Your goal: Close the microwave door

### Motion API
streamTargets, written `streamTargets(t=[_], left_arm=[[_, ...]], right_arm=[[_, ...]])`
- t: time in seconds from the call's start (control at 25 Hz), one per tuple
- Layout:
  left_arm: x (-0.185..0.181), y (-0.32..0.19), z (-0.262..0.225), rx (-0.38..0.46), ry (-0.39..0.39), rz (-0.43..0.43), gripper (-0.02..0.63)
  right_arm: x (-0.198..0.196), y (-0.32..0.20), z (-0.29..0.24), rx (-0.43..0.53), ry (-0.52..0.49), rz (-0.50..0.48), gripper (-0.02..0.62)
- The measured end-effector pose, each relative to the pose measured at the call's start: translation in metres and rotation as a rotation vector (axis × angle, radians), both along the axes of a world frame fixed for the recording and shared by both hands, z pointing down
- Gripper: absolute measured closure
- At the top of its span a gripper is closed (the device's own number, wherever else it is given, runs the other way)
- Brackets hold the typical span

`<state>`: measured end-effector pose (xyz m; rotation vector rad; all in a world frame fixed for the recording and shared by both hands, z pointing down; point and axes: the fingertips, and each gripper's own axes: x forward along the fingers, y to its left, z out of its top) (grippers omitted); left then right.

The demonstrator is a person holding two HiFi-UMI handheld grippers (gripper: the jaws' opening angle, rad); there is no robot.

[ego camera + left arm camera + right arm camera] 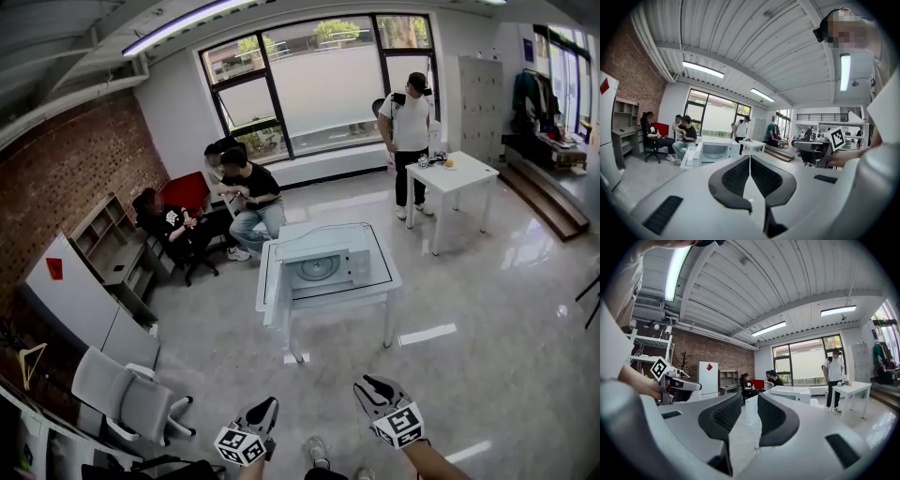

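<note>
Bare floor [319, 370] lies open in front of the table [389, 279] that bears the microwave [328, 267], so a straight approach from the near side is free. The open door [271, 281] juts out at the table's left edge (it seems to overhang the rim, though the steep angle makes this hard to judge). A chair [117, 389] stands well off to the left. Seated people [246, 199] crowd the far left corner. On the right, floor runs free up to a second table [461, 174].

A person [410, 141] stands by a white table [473, 174]; perhaps three people [248, 192] sit nearby
</note>
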<state>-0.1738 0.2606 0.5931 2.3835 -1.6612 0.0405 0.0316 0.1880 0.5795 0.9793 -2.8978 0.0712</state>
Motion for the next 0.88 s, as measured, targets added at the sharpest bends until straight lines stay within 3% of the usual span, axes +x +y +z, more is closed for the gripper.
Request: streamTargets(t=[0.48,0.88], left_arm=[[-0.078,-0.098,0.018,-0.028,-0.020,0.043,0.600],[-0.142,-0.184,0.041,-0.041,0.031,0.089,0.600]], right_arm=[[-0.066,-0.067,0.012,-0.026,0.037,0.011,0.502],[-0.121,-0.140,0.019,-0.055,0.074,0.070,0.502]])
